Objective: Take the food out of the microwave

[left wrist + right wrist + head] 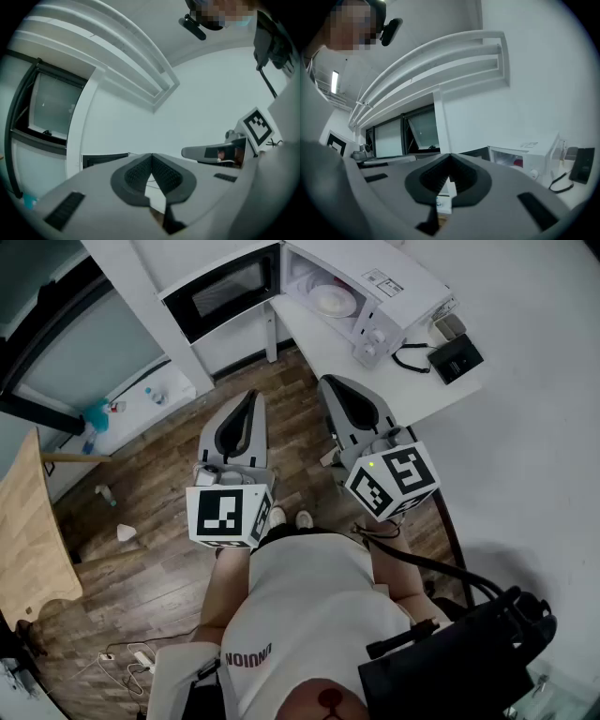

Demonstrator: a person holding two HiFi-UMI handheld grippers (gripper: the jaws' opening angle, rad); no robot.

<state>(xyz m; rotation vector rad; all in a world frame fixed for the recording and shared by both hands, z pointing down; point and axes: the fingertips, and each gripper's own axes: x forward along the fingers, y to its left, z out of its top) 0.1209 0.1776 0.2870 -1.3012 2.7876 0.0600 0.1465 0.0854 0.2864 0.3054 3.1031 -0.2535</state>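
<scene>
Well short of the open-doored microwave (394,298), the left gripper (251,397) and right gripper (328,382) hang level, both with jaws closed on nothing, the plate (333,301) inside, so it's the approach: next, part one gripper's jaws and reach in.

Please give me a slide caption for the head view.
Open microwave, plate inside; left tongs and right tongs shut, empty, short of it.

The room is bright with soft, even light and faint shadows. The microwave (403,277) looks washed-out white. Both gripper views bend round with dark corners, and close parts look blurry.
</scene>
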